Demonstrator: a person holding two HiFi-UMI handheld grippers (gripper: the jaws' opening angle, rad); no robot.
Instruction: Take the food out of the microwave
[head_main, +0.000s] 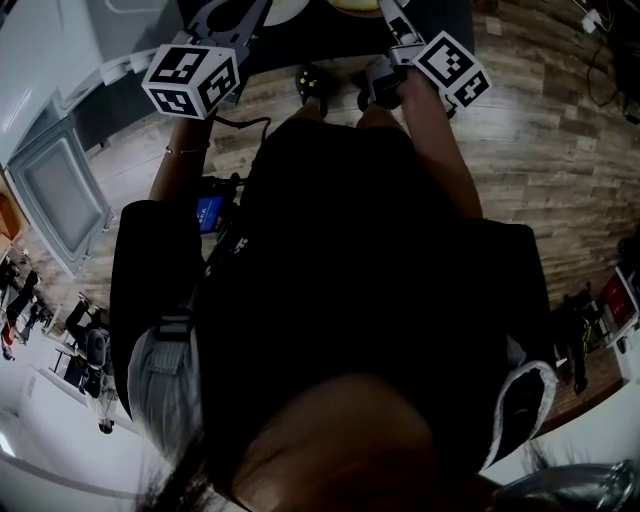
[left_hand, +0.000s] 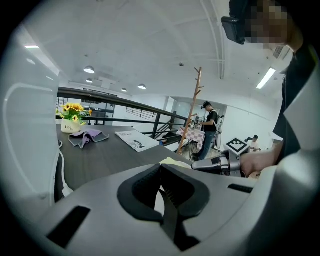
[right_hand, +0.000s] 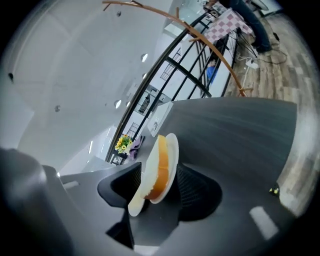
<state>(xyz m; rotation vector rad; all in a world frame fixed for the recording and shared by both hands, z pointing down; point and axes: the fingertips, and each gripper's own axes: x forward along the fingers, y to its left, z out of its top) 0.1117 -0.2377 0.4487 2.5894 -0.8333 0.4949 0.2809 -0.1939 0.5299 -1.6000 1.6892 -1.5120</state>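
Note:
A white plate (right_hand: 171, 150) carrying an orange slice of food (right_hand: 161, 170) rests on the dark table (right_hand: 240, 135). My right gripper (right_hand: 159, 174) is open, its jaws standing wide on either side of the plate and not pressing it. That view is rolled, so the plate appears on edge. My left gripper (left_hand: 161, 172) is shut with nothing between its jaws and hovers over the table. From the left gripper view I see the right gripper's body (left_hand: 220, 162) and the plate's pale rim (left_hand: 172, 161). In the head view, both marker cubes (head_main: 192, 80) (head_main: 452, 68) show at the top.
On the far side of the table (left_hand: 100, 160) are a pot of yellow flowers (left_hand: 71, 120), a purple cloth (left_hand: 86, 136) and a booklet (left_hand: 136, 139). A white cable (left_hand: 61, 170) runs along the left. Beyond the railing are a wooden coat stand (left_hand: 192, 107) and a standing person (left_hand: 207, 130).

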